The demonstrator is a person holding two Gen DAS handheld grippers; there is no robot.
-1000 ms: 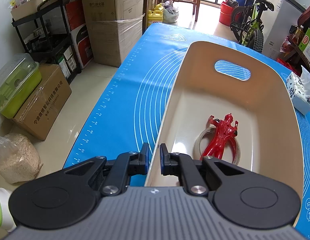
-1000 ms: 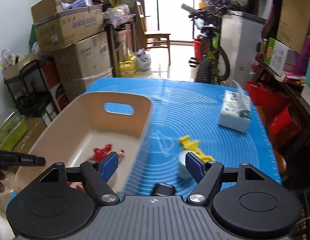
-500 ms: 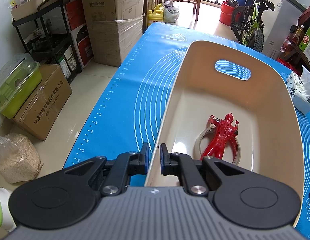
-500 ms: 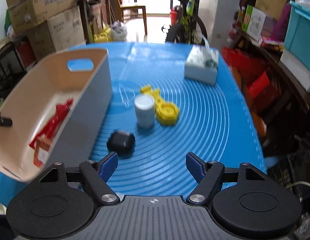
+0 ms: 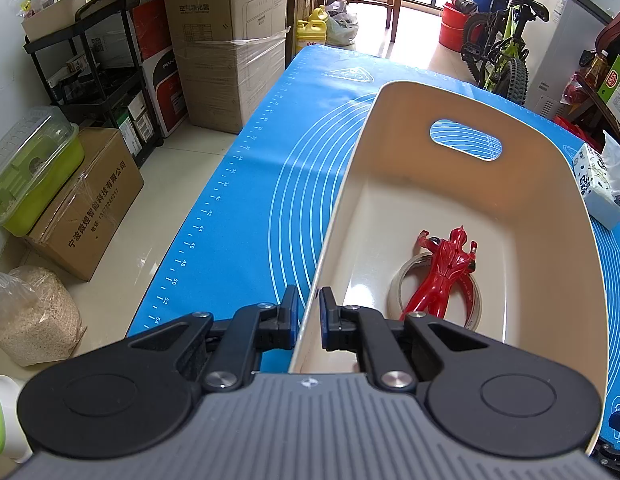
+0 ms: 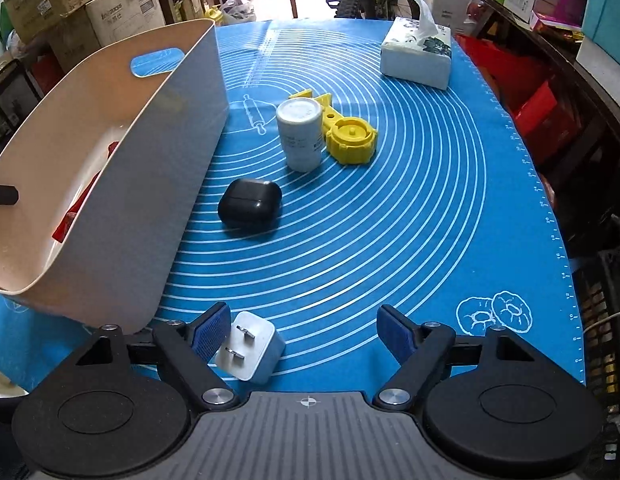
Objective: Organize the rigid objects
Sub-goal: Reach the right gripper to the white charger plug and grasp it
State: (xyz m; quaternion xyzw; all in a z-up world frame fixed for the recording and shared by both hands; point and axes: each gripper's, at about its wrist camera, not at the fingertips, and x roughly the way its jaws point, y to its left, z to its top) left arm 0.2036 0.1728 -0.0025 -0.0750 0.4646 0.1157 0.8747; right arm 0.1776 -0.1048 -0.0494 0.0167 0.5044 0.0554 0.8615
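My left gripper point(image 5: 308, 312) is shut on the near left wall of the cream bin point(image 5: 558, 216), one pad outside and one inside. In the bin lie a red figure point(image 5: 444, 276) and a tape roll point(image 5: 398, 292). In the right wrist view the bin point(image 6: 121, 184) stands at the left on the blue mat point(image 6: 390, 220). My right gripper point(image 6: 303, 330) hangs low over the mat, its jaws opening. A white plug adapter point(image 6: 251, 348) lies between them, close to the left pad. Farther off sit a black earbud case point(image 6: 249, 204), a white canister point(image 6: 299, 136) and a yellow plastic part point(image 6: 350, 140).
A tissue box point(image 6: 416, 56) stands at the mat's far right. Cardboard boxes point(image 5: 225, 40), a black shelf point(image 5: 93, 64) and a bicycle point(image 5: 506, 44) surround the table. The mat's right edge point(image 6: 550, 216) drops off to red crates.
The right gripper has sunk and tilted down toward the mat; the plug adapter now shows between its jaws, which stand a little wider. The left gripper has kept still on the bin wall.
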